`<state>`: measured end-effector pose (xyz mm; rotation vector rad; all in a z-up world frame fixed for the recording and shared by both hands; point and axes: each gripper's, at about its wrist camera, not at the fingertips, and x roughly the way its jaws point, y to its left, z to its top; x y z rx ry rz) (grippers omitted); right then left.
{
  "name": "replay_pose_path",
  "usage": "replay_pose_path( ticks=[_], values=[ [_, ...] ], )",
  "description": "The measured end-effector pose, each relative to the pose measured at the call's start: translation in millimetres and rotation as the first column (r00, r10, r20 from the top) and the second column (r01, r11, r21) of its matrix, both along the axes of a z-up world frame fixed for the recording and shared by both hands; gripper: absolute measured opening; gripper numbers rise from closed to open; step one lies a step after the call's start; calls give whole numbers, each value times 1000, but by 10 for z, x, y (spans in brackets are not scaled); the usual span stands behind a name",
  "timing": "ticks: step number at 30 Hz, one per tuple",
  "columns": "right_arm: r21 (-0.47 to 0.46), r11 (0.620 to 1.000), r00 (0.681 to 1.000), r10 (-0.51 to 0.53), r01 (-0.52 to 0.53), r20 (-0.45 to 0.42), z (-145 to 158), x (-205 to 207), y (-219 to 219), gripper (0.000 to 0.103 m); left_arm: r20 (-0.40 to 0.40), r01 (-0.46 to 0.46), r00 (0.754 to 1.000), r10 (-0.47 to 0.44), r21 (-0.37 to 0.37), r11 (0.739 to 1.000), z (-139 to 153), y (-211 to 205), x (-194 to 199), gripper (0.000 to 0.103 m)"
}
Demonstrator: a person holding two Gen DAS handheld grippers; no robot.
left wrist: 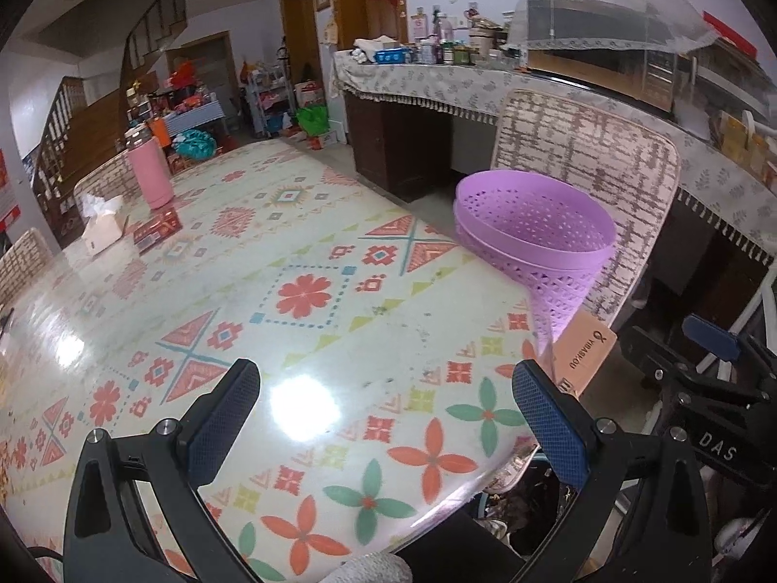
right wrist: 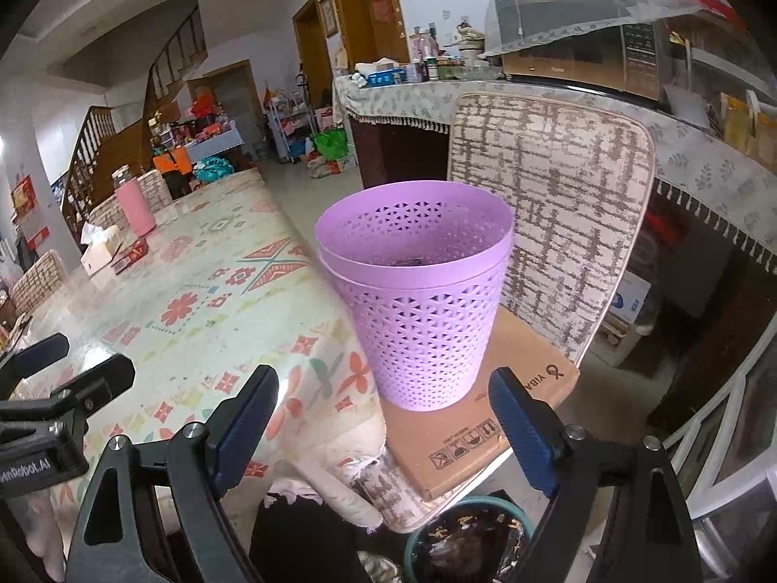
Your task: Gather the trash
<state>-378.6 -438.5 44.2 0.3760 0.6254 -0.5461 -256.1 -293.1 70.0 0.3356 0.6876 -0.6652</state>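
A purple perforated trash basket [right wrist: 422,301] stands upright on a flat cardboard box [right wrist: 490,413] on a chair seat, beside the table's edge; a dark item lies inside it. It also shows in the left wrist view [left wrist: 539,243]. My right gripper [right wrist: 383,422] is open and empty, just in front of the basket's base. My left gripper [left wrist: 386,413] is open and empty above the patterned tablecloth [left wrist: 291,291], left of the basket.
A pink bottle [left wrist: 150,170], a tissue box [left wrist: 102,228] and a red packet [left wrist: 158,233] sit at the table's far end. The chair's padded back [right wrist: 548,204] rises behind the basket. A green bin with dark waste [right wrist: 466,539] stands on the floor below.
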Motion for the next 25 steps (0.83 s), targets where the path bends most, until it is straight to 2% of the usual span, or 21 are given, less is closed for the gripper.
replay_pose_path(
  ticks=[17,25],
  values=[
    [36,998,998,-60,60,-3,-57,-137,-196,92,-9,86,996,-86,21,996,-34,-336,-109,103],
    [51,995,996,-86,86,-12,-74,-183,-269,92,-42,137,990,-136,18,990,-76,-444,-156,103]
  ],
)
